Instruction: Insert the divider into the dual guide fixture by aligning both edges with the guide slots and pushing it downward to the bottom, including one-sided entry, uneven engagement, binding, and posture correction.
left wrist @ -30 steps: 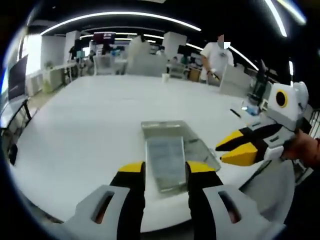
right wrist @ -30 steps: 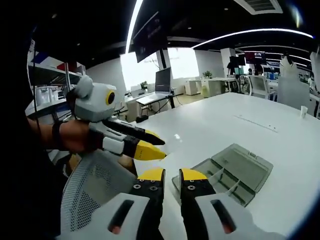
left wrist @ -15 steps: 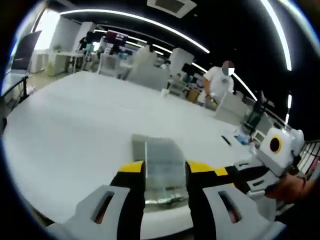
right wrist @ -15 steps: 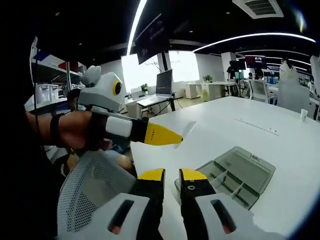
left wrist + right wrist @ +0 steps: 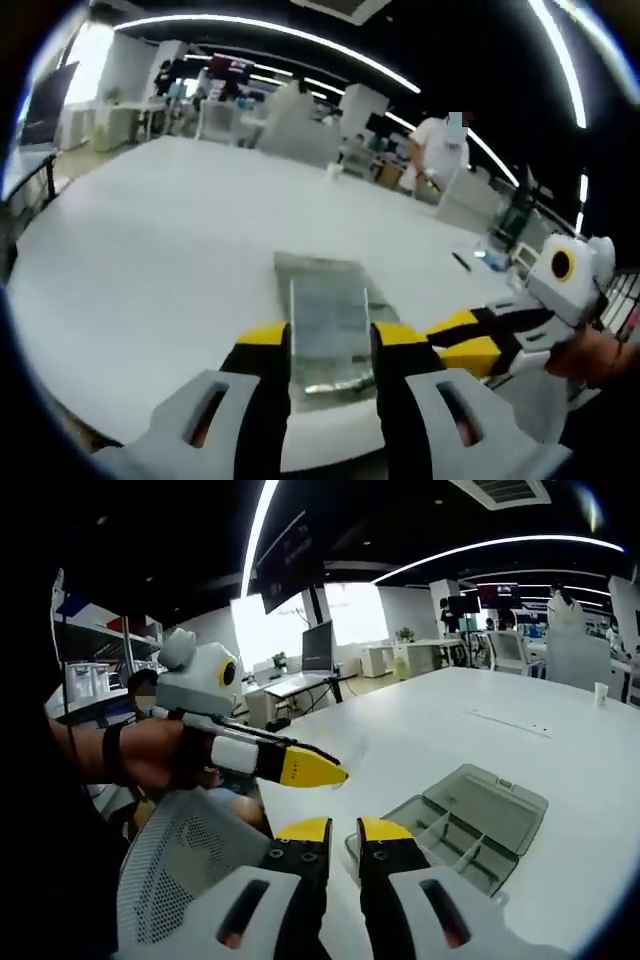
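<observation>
Left gripper (image 5: 331, 338) clamping clear divider (image 5: 329, 322) between jaws, above white table (image 5: 150, 230). Right gripper (image 5: 333, 829), jaws nearly together, gripping nothing, hovering just short of open fixture (image 5: 462, 823); compartments showing in right gripper view.

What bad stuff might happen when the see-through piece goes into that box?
1. The divider sits in the left hand-held gripper, off to the side of the box. It might enter one slot first and jam crooked.
2. Nothing holds the box; the right hand-held gripper is off it. A push might slide it toward the near edge of the table.
</observation>
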### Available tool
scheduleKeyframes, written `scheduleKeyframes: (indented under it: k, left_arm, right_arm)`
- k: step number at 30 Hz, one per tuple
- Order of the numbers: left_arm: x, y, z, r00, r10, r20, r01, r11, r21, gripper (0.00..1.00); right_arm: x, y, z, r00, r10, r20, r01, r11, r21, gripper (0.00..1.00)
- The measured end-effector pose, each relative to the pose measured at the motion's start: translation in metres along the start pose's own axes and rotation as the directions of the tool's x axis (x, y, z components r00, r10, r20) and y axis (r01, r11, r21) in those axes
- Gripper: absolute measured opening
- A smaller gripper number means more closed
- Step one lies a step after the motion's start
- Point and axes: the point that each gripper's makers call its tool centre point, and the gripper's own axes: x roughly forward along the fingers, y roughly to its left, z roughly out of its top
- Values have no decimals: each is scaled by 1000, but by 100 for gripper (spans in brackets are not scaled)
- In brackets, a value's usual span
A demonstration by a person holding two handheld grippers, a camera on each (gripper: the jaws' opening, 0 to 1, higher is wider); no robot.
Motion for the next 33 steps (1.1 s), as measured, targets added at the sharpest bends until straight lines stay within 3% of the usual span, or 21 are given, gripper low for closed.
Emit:
scheduleKeyframes:
  k: [5, 7, 9, 11, 13, 16, 18, 20, 21, 23, 26, 29, 32, 33]
  left_arm:
    - [2, 8, -6, 1000, 4, -21, -3, 1000, 6, 30]
    - [3, 12, -11, 999, 21, -47, -18, 997, 73, 30]
    - [5, 20, -23, 991, 57, -121, -37, 987, 155, 30]
    - [9, 28, -28, 986, 84, -142, -58, 982, 179, 30]
    - [12, 39, -42, 970, 115, -216, -75, 979, 187, 30]
    - [19, 52, -45, 967, 134, -215, -92, 977, 194, 30]
    - [23, 57, -53, 958, 128, -257, -76, 977, 201, 30]
    - [28, 64, -54, 957, 135, -258, -79, 973, 218, 30]
    - [29, 64, -60, 945, 121, -304, -64, 979, 193, 30]
    - [33, 63, -58, 948, 114, -299, -52, 977, 207, 30]
    - [36, 68, -63, 933, 132, -336, -37, 961, 275, 30]
    - [40, 68, -66, 930, 101, -353, -9, 967, 254, 30]
    - [45, 70, -73, 915, 77, -395, 30, 966, 259, 30]
    - [47, 71, -71, 920, 76, -385, 30, 964, 263, 30]
  right_arm:
    - [0, -1, -3, 1000, -5, -4, 5, 1000, 13, 5]
    - [0, -2, -4, 1000, -6, -4, 6, 1000, 22, 5]
    - [1, -2, -3, 1000, -6, -1, 6, 1000, 23, 5]
    - [1, -2, -5, 1000, -4, -8, 4, 1000, 22, 5]
    - [1, -2, -6, 1000, -4, -12, 4, 1000, 22, 5]
    - [0, -3, -6, 1000, -7, -11, 7, 1000, 28, 5]
    - [0, -4, -8, 1000, -8, -18, 9, 1000, 30, 5]
    - [-1, -5, -9, 1000, -13, -21, 13, 1000, 27, 5]
    - [-1, -6, -9, 1000, -16, -22, 16, 999, 28, 5]
    - [-1, -7, -8, 1000, -21, -20, 22, 999, 37, 5]
    - [0, -6, -9, 999, -20, -28, 20, 999, 29, 5]
    - [0, -6, -11, 999, -22, -38, 23, 999, 29, 5]
    - [0, -6, -10, 999, -30, -34, 31, 999, 39, 5]
    - [1, -7, -10, 999, -31, -36, 33, 999, 39, 5]
